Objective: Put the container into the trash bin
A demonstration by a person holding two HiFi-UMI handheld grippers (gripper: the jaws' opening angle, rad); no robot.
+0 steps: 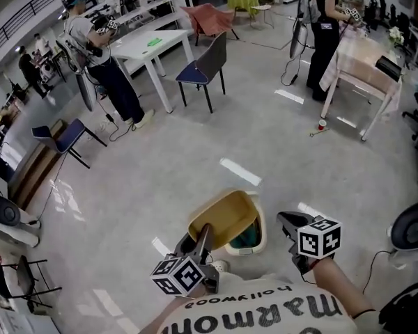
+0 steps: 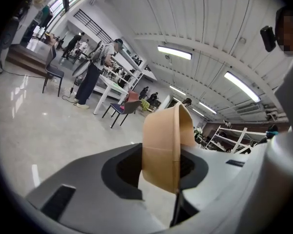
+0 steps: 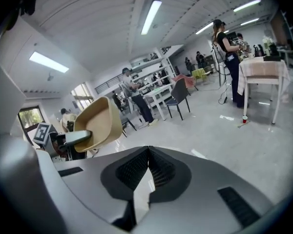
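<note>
The left tongs [image 2: 176, 179] are clamped on one wall of the tan container [image 2: 163, 145] and hold it tipped on its side. The right tongs [image 3: 147, 172] are shut tight with nothing in them, just right of it. In the head view the container hangs over the left side of the cream trash bin [image 1: 263, 228], which stands on the shiny floor [image 1: 230, 138].

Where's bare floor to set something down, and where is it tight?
Free: glossy grey floor between the dark grey chair and the cream trash bin. Crowded: at the bin, where the left hand-held gripper holds the tan rectangular container beside the right hand-held gripper.
</note>
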